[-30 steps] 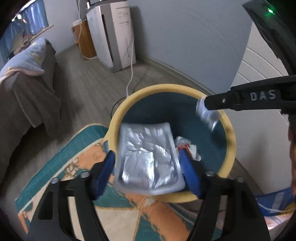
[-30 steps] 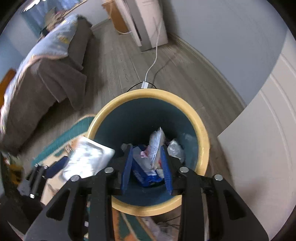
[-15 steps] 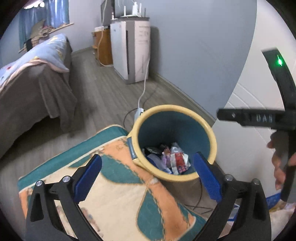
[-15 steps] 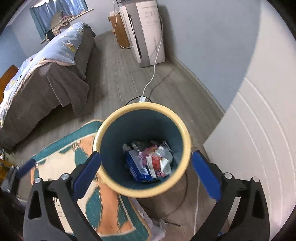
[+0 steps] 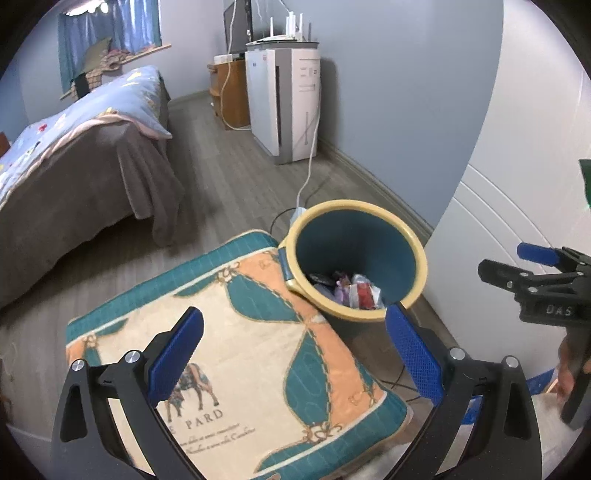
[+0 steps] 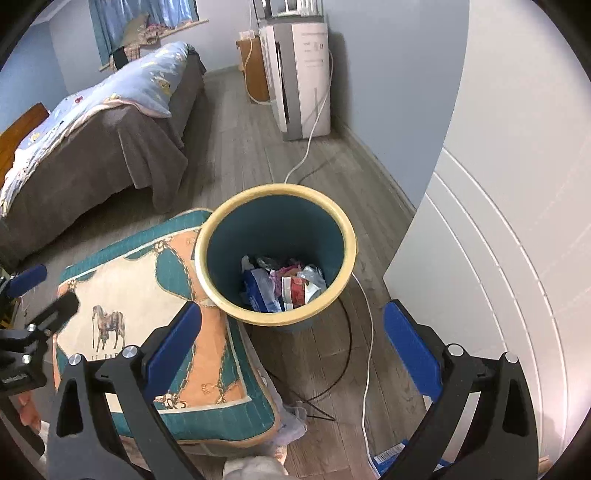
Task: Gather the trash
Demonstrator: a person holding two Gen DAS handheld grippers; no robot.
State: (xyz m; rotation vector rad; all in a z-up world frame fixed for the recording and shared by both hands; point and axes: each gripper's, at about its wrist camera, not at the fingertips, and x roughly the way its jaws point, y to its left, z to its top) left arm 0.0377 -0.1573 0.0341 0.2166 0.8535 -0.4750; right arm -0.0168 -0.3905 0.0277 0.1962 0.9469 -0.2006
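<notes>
Beside the cushion (image 6: pixel 155 332), the bin (image 6: pixel 275 254) stood on the floor holding wrappers (image 6: pixel 284 284), both the left gripper (image 5: pixel 295 354) and right gripper (image 6: pixel 291 350) had fingers spread and empty, and loose cords (image 6: pixel 365 332) nearby risked snagging a low reach.

Pale blue walls (image 5: pixel 388 92) meet a grey plank floor (image 5: pixel 236 177). A bed (image 5: pixel 85 147) with a brown cover stands beneath a blue-curtained window (image 5: pixel 110 29). A white appliance (image 6: pixel 303 74) sits against the wall.
</notes>
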